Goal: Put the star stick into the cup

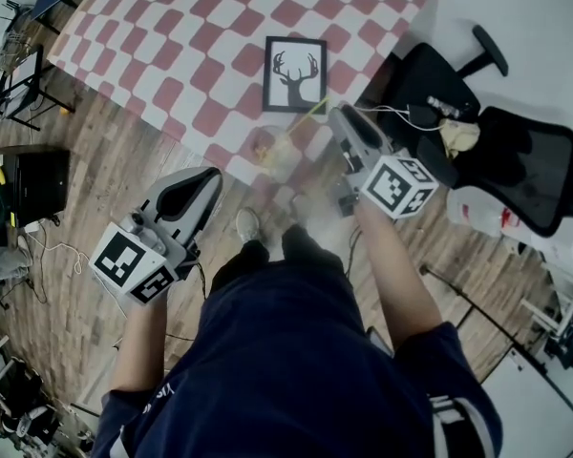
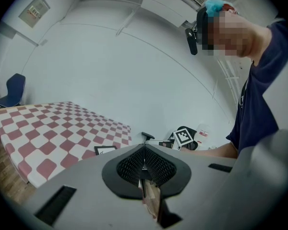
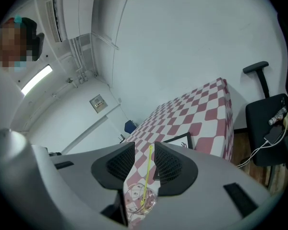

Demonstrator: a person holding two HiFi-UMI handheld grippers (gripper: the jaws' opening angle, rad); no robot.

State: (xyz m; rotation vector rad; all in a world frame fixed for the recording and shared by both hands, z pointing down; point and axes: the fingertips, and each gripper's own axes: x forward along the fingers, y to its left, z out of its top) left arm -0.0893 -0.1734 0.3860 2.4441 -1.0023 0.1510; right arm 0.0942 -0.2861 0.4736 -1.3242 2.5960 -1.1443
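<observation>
Head view shows one table (image 1: pixel 172 46) under a red-and-white checked cloth, the largest thing in sight, with one black office chair (image 1: pixel 430 89) just off its right corner on the wooden floor. One person stands at the table's near edge and holds two grippers, one in each hand.

The left gripper (image 1: pixel 210 176) hangs off the table over the floor. In the left gripper view its jaws are pressed together with nothing between them. The right gripper (image 1: pixel 338 113) reaches over the table's near corner. In the right gripper view its jaws stand wide apart, their pads touching nothing.

One black picture frame (image 1: pixel 294 73) with a deer silhouette lies flat on the cloth, just beyond the cup. One clear cup (image 1: pixel 272 151) stands upright near the table's edge, between the two grippers and closer to the right one. One thin yellow star stick (image 1: pixel 306 117) stands in the cup, leaning toward the right gripper, and shows in the open gap between its jaws without touching either pad.
</observation>
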